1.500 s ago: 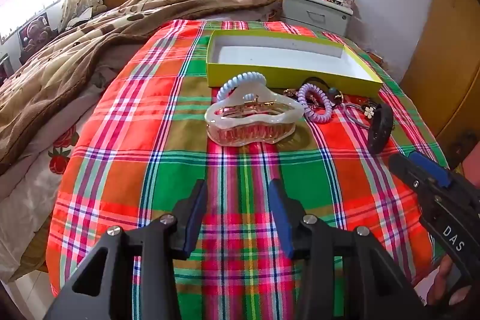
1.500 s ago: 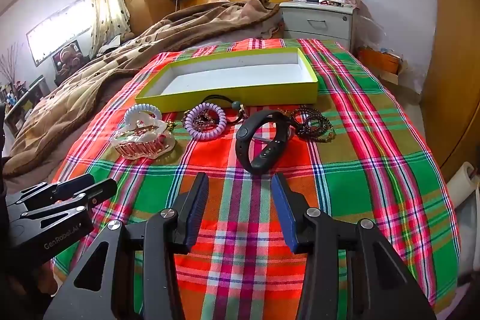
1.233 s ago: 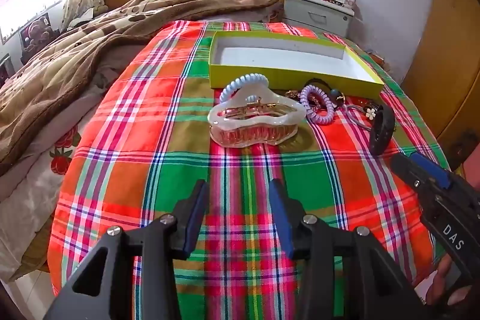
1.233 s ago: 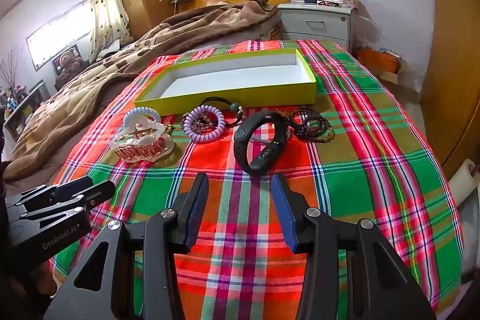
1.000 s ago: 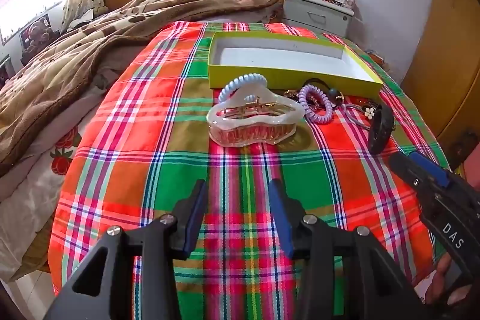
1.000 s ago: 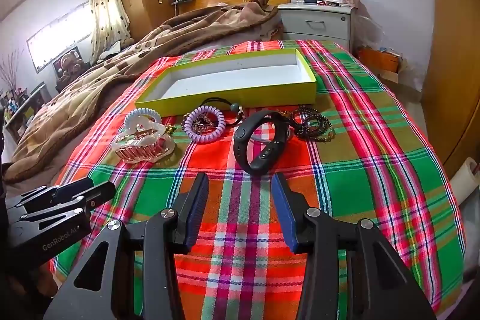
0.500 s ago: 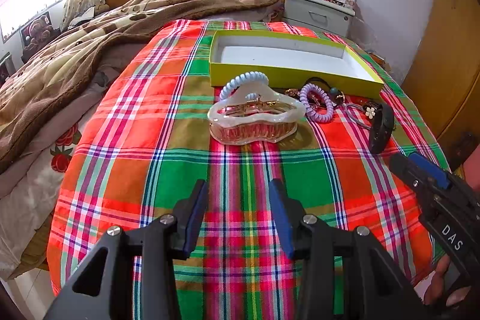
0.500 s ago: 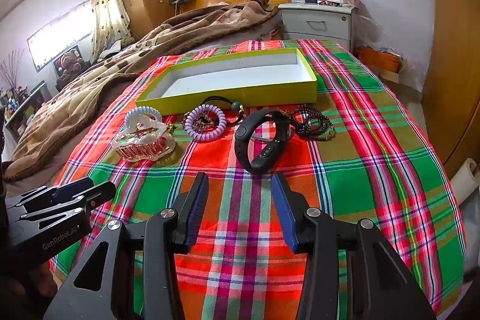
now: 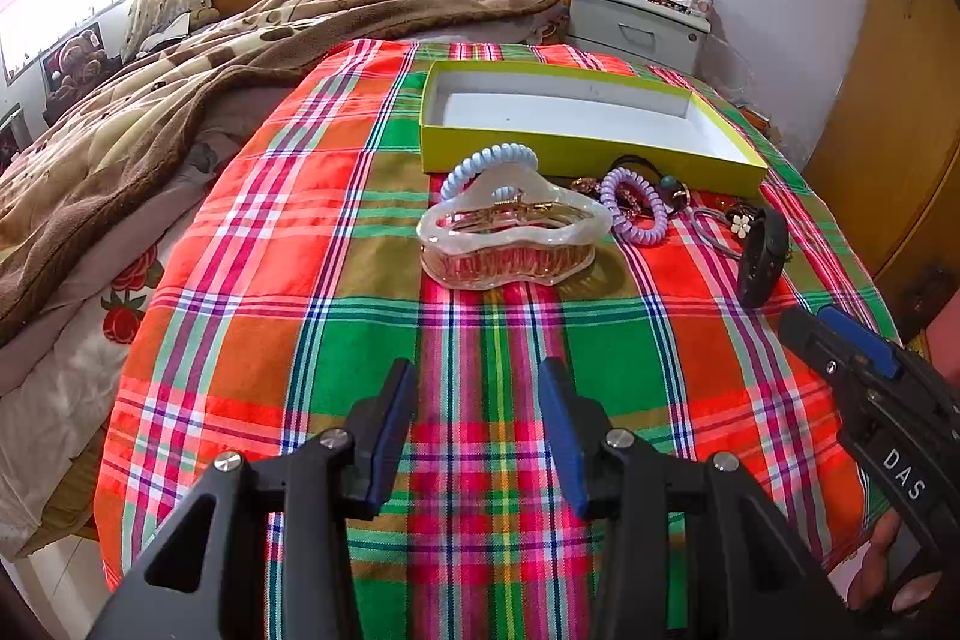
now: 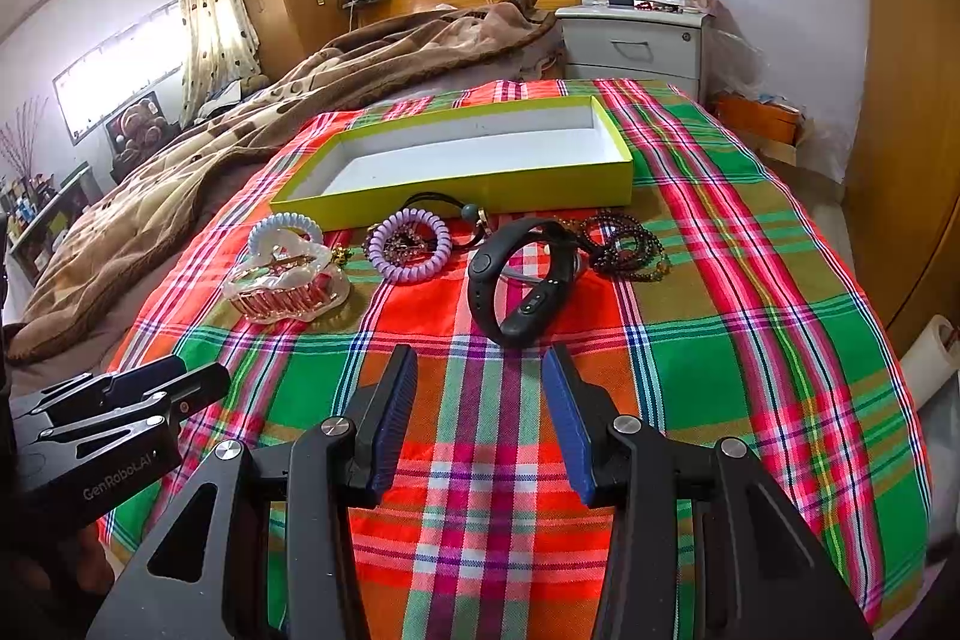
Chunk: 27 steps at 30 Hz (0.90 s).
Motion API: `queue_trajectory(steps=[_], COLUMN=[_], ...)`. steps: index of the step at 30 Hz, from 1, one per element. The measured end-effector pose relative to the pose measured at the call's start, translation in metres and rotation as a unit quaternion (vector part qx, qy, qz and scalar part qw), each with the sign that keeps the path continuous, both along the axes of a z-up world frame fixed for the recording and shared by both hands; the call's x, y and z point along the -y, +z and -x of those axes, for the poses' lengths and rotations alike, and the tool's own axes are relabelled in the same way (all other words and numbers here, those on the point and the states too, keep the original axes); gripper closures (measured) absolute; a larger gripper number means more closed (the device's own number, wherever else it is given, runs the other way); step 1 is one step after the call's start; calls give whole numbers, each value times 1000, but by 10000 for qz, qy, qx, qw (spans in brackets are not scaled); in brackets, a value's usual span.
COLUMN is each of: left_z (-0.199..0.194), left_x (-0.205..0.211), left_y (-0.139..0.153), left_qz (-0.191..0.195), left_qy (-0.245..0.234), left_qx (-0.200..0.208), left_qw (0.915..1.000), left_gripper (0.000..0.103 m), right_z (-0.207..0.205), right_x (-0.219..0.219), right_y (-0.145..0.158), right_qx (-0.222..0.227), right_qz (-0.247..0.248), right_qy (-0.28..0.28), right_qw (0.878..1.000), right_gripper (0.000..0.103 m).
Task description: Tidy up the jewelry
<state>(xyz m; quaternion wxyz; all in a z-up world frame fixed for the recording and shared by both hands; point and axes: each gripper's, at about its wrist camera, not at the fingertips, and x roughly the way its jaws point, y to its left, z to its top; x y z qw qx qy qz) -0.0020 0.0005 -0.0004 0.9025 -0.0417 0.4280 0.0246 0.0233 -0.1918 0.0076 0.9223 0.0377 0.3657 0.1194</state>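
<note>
From the left wrist view, the left gripper [image 9: 477,427] hangs low over the plaid cloth [image 9: 336,280] with its jaws well apart and nothing between them. Straight ahead lies the pearly hair claw [image 9: 513,238], with a pale blue coil tie [image 9: 489,163] touching its far side, a purple coil tie [image 9: 636,205] just beside it, and a black wristband [image 9: 762,256] further right. The yellow box [image 9: 576,154] behind them is empty, so I judge the sorting has not yet begun and this is the approach to the first pick. The next move calls for going forward and closing across the claw's narrow body.

From the right wrist view, the right gripper [image 10: 480,412] is likewise wide open and holds nothing. The wristband [image 10: 516,274] lies just ahead of its tips, with dark bead strings [image 10: 624,244] touching it on the right; here the next move is a short reach, then a lift over the box wall [image 10: 480,196].

Against the frames before, little differs: both grippers keep the same opening, every piece lies where it did, and the views shift only by a slight wobble.
</note>
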Motion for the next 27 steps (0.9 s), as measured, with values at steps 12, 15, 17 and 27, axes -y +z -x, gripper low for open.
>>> queue_trajectory(steps=[12,15,17,27], left_z=[1,1,1,1], left_x=[-1,0,0,-3], left_y=[0,0,0,-1], left_qz=[-17,-14,-8,25], left_qy=[4,9,16,31], left_qx=[0,1,-13,-28], left_qw=[10000,10000,10000,10000], left_gripper=[59,59,59,59], right_z=[0,0,0,0], right_x=[1,1,0,0], right_y=[0,0,0,0], right_qx=[-2,-2,-2,-2], right_qz=[-13,-7,-3,-8], right_qy=[-4,-9,-10,-9], right_qw=[10000,10000,10000,10000], right_gripper=[59,58,59,59])
